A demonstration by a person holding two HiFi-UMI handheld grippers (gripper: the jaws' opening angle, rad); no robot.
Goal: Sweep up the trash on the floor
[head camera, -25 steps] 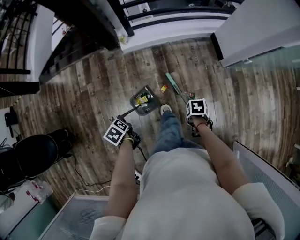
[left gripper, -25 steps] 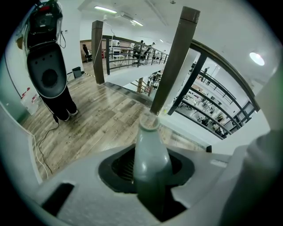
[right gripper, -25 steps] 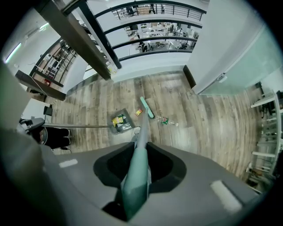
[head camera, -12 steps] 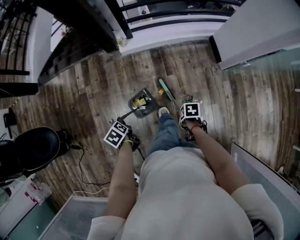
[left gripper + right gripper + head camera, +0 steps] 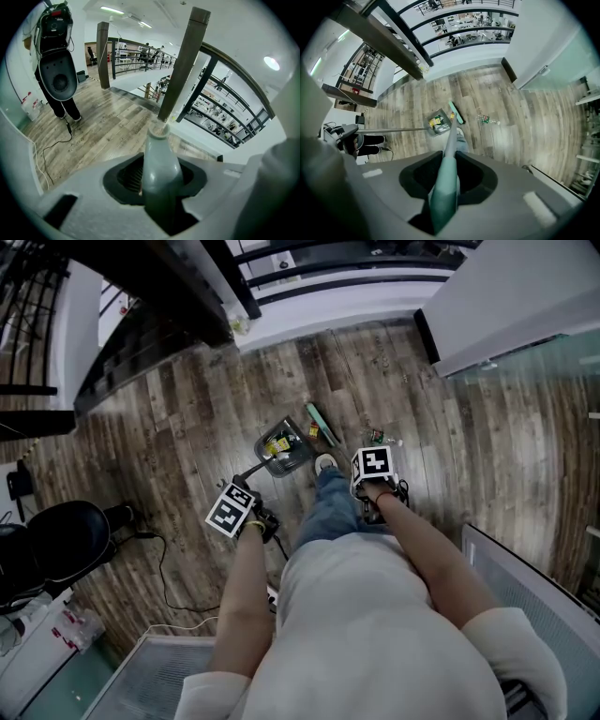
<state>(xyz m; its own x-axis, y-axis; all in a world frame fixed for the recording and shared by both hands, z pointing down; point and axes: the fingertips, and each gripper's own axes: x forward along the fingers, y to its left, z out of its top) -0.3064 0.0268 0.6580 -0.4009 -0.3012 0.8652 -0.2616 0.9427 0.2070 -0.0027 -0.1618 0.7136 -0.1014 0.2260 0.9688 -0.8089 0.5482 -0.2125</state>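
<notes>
My left gripper (image 5: 246,515) is clamped on the top of the dustpan handle (image 5: 159,161), a stiff grey tube that looks smooth and may twist if I ease off. The dustpan (image 5: 284,450) sits on the wooden floor ahead of that gripper and slightly right, its mouth facing right, with yellow scraps (image 5: 277,443) already inside. I judge it light and rigid, best steered from the handle top where I hold it.

Just right of the pan lies the green broom head (image 5: 321,425), with a small yellow scrap (image 5: 313,431) touching it beside the pan's mouth. Further right, apart from the broom, a green-and-white piece of trash (image 5: 379,438) lies loose; it looks light and likely to skitter. My right gripper (image 5: 375,482) grips the teal broom handle (image 5: 444,187), and that trash lies just ahead of it.
</notes>
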